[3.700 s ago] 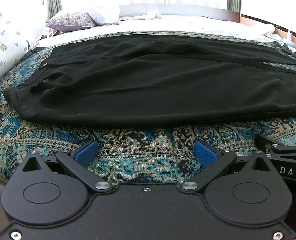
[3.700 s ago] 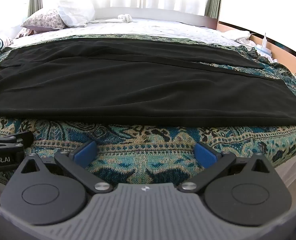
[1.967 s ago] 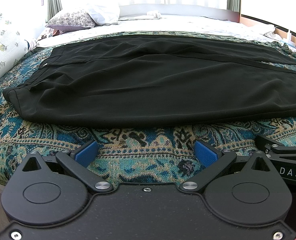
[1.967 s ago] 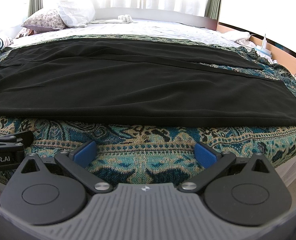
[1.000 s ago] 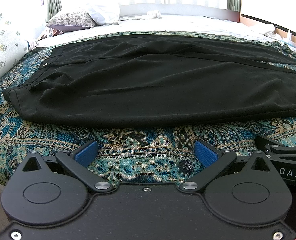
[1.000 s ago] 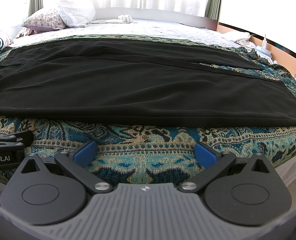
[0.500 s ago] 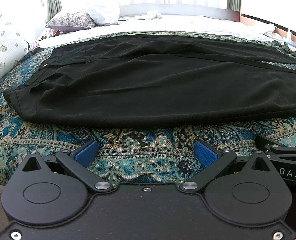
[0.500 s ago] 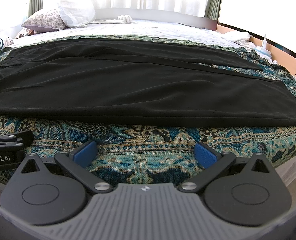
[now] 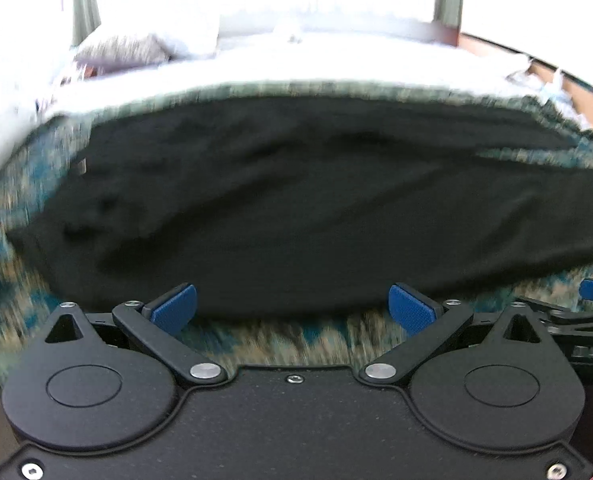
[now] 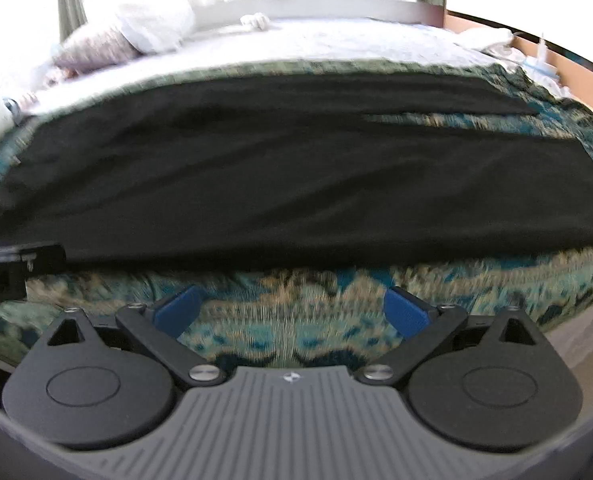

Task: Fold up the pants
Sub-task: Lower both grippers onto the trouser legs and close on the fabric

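Nothing folded yet: black pants [image 9: 316, 208] lie flat on the patterned bedspread [image 10: 296, 300] just ahead of left gripper [image 9: 292, 308] and right gripper [image 10: 292, 308], both spread wide, empty.

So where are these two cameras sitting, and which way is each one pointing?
Left wrist: sits on the left gripper, looking along its open blue fingers at the black pants on the patterned bedspread.
Right wrist: sits on the right gripper, fingers also open, facing the pants from further right.
Shared: pants, bedspread, pillows; each view catches the other gripper at its edge.
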{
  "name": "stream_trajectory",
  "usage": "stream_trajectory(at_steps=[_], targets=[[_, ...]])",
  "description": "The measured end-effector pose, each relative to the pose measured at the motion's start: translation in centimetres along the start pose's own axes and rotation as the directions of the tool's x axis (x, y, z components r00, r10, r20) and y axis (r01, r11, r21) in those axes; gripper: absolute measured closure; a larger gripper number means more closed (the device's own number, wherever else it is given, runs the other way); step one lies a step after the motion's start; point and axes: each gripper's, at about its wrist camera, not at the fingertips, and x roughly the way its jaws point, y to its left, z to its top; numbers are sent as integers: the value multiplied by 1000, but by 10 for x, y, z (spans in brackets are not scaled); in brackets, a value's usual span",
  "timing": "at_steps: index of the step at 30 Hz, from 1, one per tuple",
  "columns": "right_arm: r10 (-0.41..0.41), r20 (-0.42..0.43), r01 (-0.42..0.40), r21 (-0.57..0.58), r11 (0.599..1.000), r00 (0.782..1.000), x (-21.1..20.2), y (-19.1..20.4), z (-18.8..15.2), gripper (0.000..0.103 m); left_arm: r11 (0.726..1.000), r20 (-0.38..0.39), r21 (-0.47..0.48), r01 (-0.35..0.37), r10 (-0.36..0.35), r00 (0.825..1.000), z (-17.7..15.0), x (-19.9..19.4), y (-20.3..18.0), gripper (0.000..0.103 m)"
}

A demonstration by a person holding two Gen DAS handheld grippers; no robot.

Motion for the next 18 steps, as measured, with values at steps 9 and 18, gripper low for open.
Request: stream_trajectory(at_steps=[9,18], targets=[[-93,175,77,94,993,980,-11,-78,117,0,989,50,-147,-34,42,998,136,31,60,0],[-279,133,210,382,900,951,91,-165,242,0,913,-93,-361,-190,168,981,242,175,105,0]])
